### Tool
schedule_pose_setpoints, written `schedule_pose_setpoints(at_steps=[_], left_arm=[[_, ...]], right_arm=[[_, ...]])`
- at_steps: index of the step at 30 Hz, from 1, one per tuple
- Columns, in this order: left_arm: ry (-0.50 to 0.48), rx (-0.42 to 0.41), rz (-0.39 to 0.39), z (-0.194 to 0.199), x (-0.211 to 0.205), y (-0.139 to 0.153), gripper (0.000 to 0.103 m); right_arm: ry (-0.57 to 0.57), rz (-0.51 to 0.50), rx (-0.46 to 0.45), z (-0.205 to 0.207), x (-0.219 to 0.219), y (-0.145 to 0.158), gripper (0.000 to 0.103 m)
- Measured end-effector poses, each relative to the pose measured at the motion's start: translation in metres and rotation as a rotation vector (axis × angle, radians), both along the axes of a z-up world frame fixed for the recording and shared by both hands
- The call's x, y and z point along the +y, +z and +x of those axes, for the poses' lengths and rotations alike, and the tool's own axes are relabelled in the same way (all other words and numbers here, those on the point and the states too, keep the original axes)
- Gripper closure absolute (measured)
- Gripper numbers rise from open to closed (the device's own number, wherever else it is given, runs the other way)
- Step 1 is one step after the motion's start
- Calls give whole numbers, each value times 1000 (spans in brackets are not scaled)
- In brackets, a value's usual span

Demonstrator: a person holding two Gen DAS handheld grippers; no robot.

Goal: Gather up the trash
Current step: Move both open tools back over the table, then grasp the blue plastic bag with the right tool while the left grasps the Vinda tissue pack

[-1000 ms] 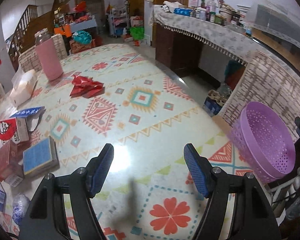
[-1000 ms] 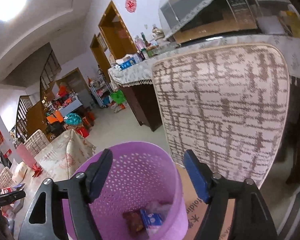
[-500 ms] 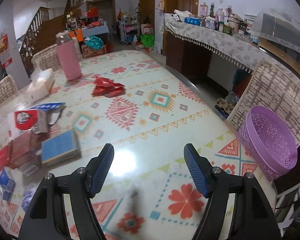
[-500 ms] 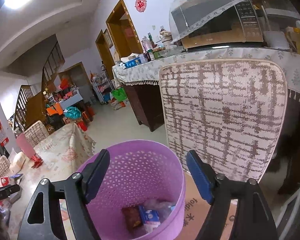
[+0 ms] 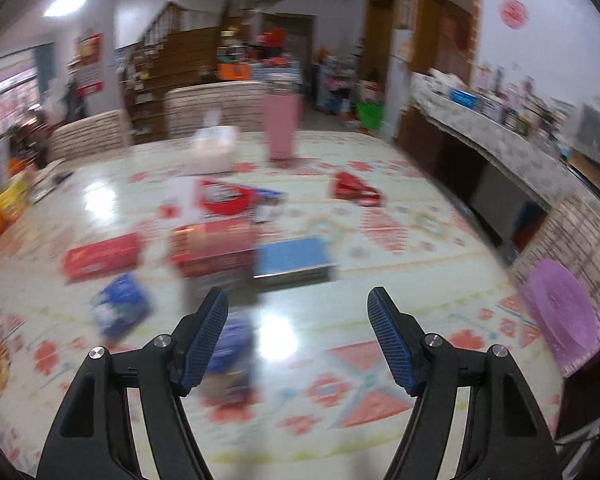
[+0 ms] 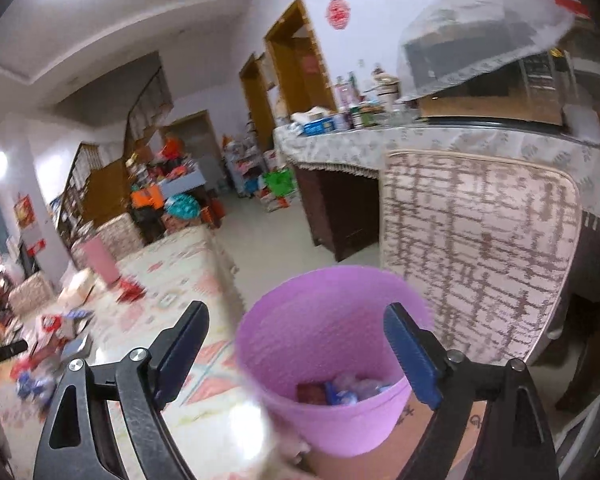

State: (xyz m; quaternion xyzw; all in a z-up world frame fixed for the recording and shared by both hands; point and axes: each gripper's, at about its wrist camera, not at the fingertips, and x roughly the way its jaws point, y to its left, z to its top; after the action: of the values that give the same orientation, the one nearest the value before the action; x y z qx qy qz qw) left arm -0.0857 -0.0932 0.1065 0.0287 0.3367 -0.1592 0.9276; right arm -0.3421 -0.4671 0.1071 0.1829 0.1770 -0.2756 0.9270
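Observation:
My left gripper [image 5: 298,332] is open and empty above the patterned table [image 5: 380,360]. Trash lies ahead of it, blurred: a blue wrapper [image 5: 120,310], a blue packet [image 5: 232,344] by the left finger, red boxes [image 5: 100,258] [image 5: 216,248], a blue-topped box [image 5: 294,258] and a red wrapper [image 5: 354,190]. The purple basket [image 5: 560,312] stands off the table's right edge. My right gripper [image 6: 296,344] is open and empty just above that basket [image 6: 328,420], which holds a few wrappers [image 6: 340,390].
A pink bottle [image 5: 282,126] and a tissue pack [image 5: 214,148] stand at the table's far side. A woven chair back [image 6: 476,248] is right behind the basket. A cloth-covered counter [image 5: 484,136] runs along the right wall. Chairs [image 5: 216,108] line the far edge.
My left gripper has swung left and back, bringing the pile of boxes and wrappers in front of it. My right gripper has drifted left over the basket, showing more table. Both stay open.

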Motion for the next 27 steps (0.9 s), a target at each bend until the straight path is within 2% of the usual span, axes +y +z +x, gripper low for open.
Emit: schedule_pose_setpoints(at_steps=[7, 15, 20, 24, 27], left_arm=[[190, 44, -30, 0, 108, -17, 31], [277, 82, -42, 11, 181, -37, 31], [202, 71, 6, 36, 191, -40, 28], [76, 67, 88, 65, 176, -47, 27], [-3, 100, 91, 84, 165, -54, 27]], right_arm=[[154, 22, 40, 25, 61, 1, 10], [299, -24, 116, 58, 132, 1, 9], [419, 0, 166, 90, 173, -5, 9], [550, 60, 228, 131, 208, -19, 9], [654, 105, 269, 164, 238, -28, 9]])
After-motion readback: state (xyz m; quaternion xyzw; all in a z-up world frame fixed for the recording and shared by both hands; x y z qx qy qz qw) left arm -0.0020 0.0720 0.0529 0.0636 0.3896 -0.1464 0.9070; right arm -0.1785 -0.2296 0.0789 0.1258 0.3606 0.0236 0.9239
